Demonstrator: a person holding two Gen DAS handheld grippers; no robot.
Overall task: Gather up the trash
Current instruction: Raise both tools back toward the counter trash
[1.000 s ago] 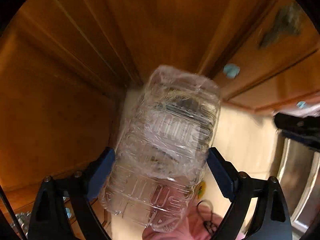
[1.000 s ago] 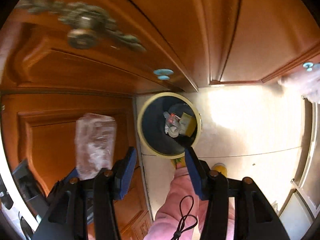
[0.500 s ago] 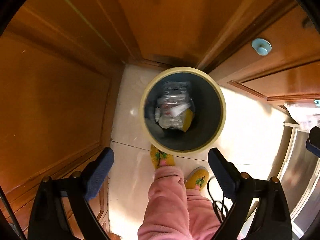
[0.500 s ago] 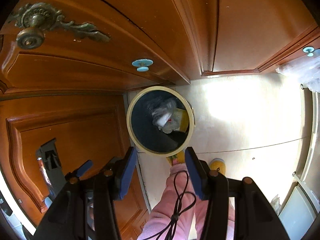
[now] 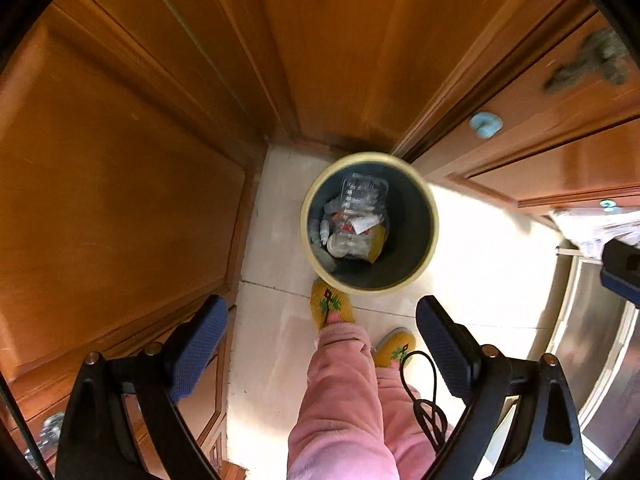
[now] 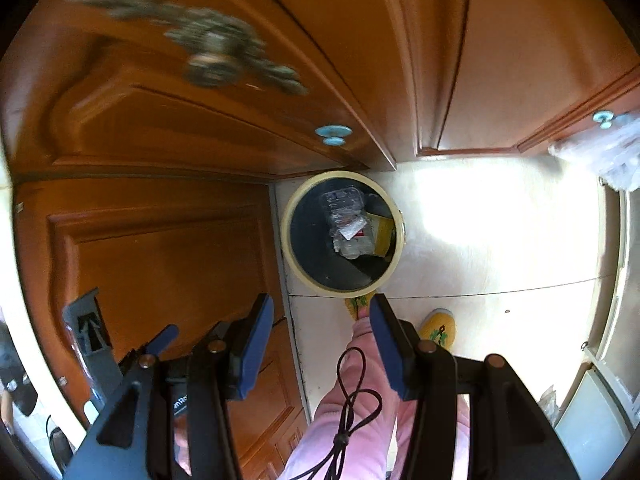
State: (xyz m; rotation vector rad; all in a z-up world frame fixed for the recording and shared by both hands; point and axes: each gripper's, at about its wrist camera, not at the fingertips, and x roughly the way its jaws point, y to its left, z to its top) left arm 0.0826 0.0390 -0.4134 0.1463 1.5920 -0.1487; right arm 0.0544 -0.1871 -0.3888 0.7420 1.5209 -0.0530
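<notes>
A round trash bin [image 5: 424, 258] with a cream rim and dark inside stands on the pale floor in a corner of wooden doors. A clear plastic container [image 5: 362, 196] lies in it on top of other trash, also seen in the right wrist view as clear plastic container [image 6: 342, 202] inside the bin [image 6: 286, 240]. My left gripper [image 5: 320, 340] hangs high above the floor, open and empty. My right gripper [image 6: 322, 332] is open too, nothing between its blue pads.
Wooden cabinet doors [image 5: 120, 200] close in the corner behind and left of the bin. A person's pink-trousered leg [image 5: 344, 392] and yellow slippers [image 5: 330, 308] stand just in front of it. A steel appliance [image 5: 600, 344] and a plastic bag [image 6: 600, 152] are at the right.
The clear plastic container left my left gripper and now lies in the bin. Both grippers have risen, so the bin looks smaller in the left wrist view.
</notes>
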